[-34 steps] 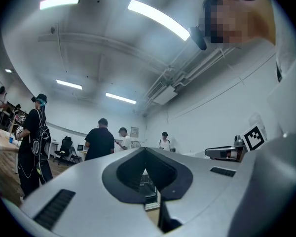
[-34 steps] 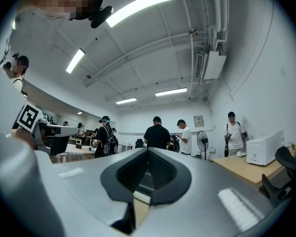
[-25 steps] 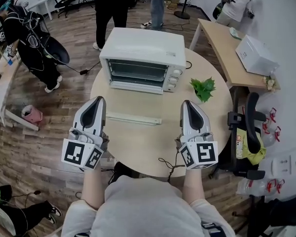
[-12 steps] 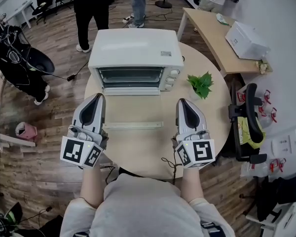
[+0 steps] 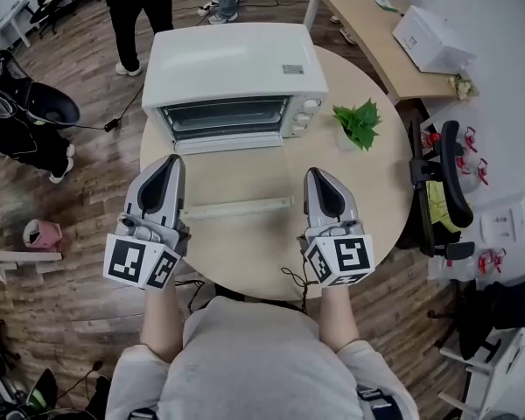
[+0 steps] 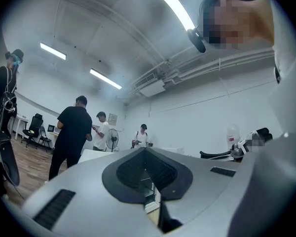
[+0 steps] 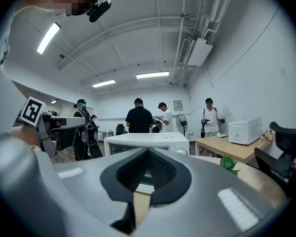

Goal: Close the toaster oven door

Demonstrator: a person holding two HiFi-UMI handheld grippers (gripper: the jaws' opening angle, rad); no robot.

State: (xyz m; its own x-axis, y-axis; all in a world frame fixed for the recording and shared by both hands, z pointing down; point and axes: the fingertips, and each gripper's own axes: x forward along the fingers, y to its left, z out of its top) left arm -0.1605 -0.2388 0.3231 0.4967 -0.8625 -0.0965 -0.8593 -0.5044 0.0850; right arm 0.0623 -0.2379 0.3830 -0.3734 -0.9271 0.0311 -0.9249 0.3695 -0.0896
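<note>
The white toaster oven (image 5: 236, 68) stands at the far side of the round table (image 5: 376, 191). Its glass door hangs open, folded down flat toward me, and the white handle bar (image 5: 236, 206) lies between my two grippers. My left gripper (image 5: 169, 166) hovers left of the handle, shut and holding nothing. My right gripper (image 5: 319, 178) hovers right of it, also shut and empty. In the right gripper view the oven (image 7: 148, 141) shows beyond the closed gripper (image 7: 148, 150). The left gripper view shows its closed gripper (image 6: 147, 149) against the room.
A small potted plant (image 5: 359, 122) sits on the table right of the oven. A wooden desk (image 5: 367, 16) with a white box (image 5: 430, 38) is at the far right. A black chair (image 5: 451, 191) stands by the table's right edge. People stand beyond the oven.
The head view has shifted, so the oven and table now sit lower and closer in the frame. Both grippers keep the same shut pose on either side of the door handle.
</note>
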